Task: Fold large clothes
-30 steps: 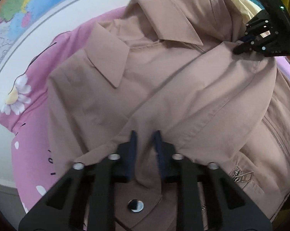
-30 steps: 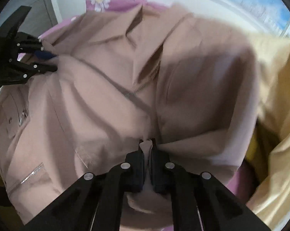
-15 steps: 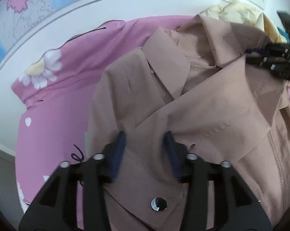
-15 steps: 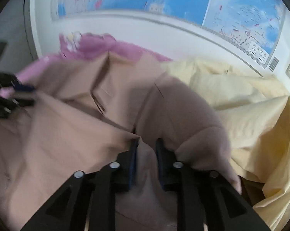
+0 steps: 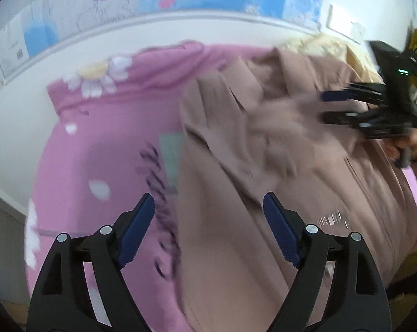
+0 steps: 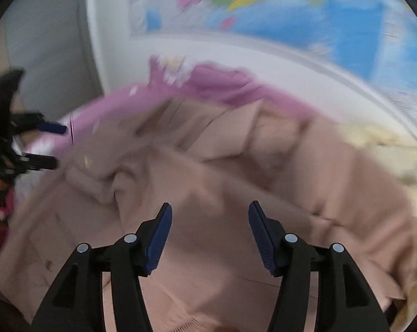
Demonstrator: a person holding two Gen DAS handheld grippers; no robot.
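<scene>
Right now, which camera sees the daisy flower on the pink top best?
The left wrist view. There the daisy shows white petals and a yellow middle on the pink top, beside the tan jacket. In the right wrist view the daisy is only a small, blurry pale patch at the pink top's far edge.

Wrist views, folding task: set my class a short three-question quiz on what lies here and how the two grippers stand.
1. True or false: the left gripper is clamped on the tan jacket.
2. Which garment lies under the jacket? A) pink floral garment B) blue jeans C) grey towel
3. Fill in: the pale yellow cloth lies by the jacket's side nearest the ____ gripper.

Key: 1 false: both grippers' jaws have just been opening and nothing is pinched between them. 2 A. 3 right.
</scene>
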